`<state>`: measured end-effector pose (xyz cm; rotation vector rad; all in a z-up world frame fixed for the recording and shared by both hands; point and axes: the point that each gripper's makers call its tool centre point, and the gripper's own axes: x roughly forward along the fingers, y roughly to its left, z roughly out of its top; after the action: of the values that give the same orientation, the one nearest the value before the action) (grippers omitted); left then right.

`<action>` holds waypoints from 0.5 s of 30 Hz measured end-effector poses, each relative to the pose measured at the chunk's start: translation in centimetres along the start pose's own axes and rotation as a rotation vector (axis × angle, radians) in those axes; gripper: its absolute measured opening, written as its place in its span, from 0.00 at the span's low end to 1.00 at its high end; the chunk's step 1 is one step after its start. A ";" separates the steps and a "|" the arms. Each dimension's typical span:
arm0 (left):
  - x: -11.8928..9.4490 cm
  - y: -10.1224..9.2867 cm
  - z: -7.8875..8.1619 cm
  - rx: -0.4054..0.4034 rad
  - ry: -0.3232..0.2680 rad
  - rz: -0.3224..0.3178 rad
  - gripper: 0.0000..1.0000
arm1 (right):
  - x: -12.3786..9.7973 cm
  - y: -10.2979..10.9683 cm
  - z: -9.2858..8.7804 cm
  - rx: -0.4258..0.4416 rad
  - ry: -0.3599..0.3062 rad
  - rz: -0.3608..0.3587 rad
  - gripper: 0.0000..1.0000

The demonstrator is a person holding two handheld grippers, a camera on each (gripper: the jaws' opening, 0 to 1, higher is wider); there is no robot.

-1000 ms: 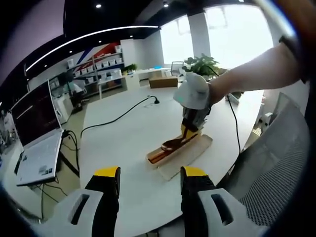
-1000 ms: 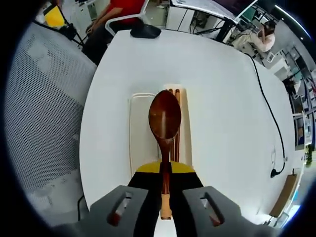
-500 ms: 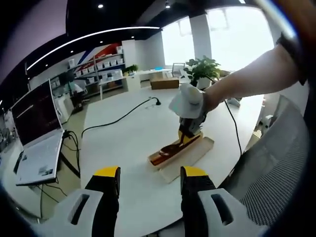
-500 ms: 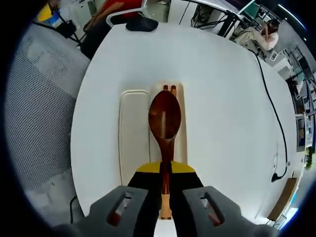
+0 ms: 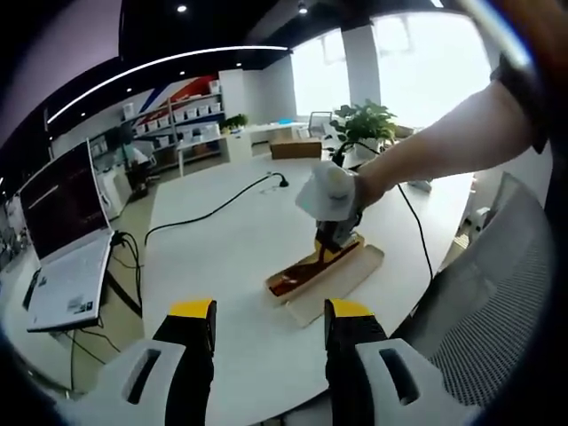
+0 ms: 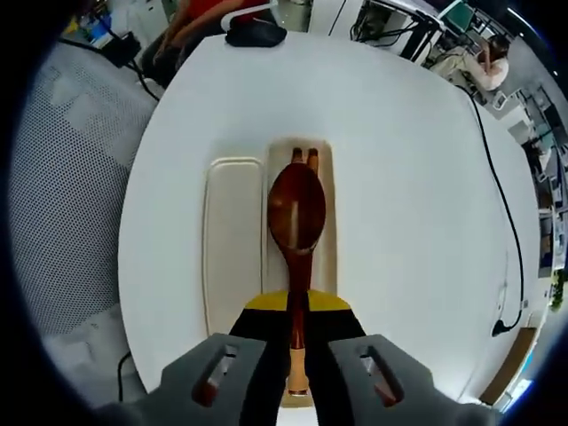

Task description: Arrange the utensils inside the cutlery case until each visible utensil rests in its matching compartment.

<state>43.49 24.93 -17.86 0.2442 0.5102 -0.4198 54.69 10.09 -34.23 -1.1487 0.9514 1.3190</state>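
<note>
Left gripper view: the left tongs stand apart and empty, well short of the cutlery case on the tabletop.

Right gripper view: the right tongs are clamped on the spoon, held over the case tray, above the chopsticks. The lid lies beside the tray. Placement appears unfinished.

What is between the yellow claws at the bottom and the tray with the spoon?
In the left gripper view, just bare white table lies between the left gripper and the cutlery case, where the right gripper holds the spoon.
</note>
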 end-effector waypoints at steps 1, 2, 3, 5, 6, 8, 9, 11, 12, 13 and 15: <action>0.0 0.0 0.0 -0.003 0.000 0.001 0.50 | 0.1 0.0 0.0 -0.001 0.002 0.003 0.00; 0.0 0.0 0.0 -0.005 -0.001 0.002 0.50 | 0.1 0.0 -0.1 -0.002 0.003 0.003 0.00; 0.0 0.1 0.0 -0.005 -0.001 0.002 0.50 | 0.1 -0.1 -0.1 -0.003 0.003 0.004 0.00; 0.0 0.1 0.0 -0.004 0.000 0.002 0.50 | 0.2 -0.1 -0.1 -0.005 0.003 0.005 0.00; 0.0 0.0 0.0 -0.003 0.002 0.001 0.50 | 0.2 -0.1 0.0 -0.006 0.002 0.006 0.00; 0.0 0.0 0.0 -0.002 0.003 0.000 0.50 | 0.3 -0.1 -0.1 -0.007 0.004 0.009 0.00; 0.0 0.0 0.0 -0.003 0.003 0.000 0.50 | 0.3 -0.2 0.0 -0.012 0.004 0.007 0.00; 0.0 0.0 -0.1 -0.002 0.004 -0.002 0.50 | 0.4 -0.2 0.0 -0.013 0.005 0.009 0.00; 0.0 0.0 -0.1 -0.003 0.005 -0.002 0.50 | 0.4 -0.2 0.0 -0.013 0.006 0.009 0.01; 0.0 0.0 -0.1 -0.003 0.005 -0.001 0.50 | 0.5 -0.2 0.0 -0.015 0.007 0.008 0.01; 0.0 0.0 -0.1 -0.003 0.005 0.000 0.50 | 0.6 -0.3 0.0 -0.018 0.010 0.009 0.01</action>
<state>43.49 24.98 -17.97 0.2424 0.5154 -0.4184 54.98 10.20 -34.78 -1.1667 0.9547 1.3321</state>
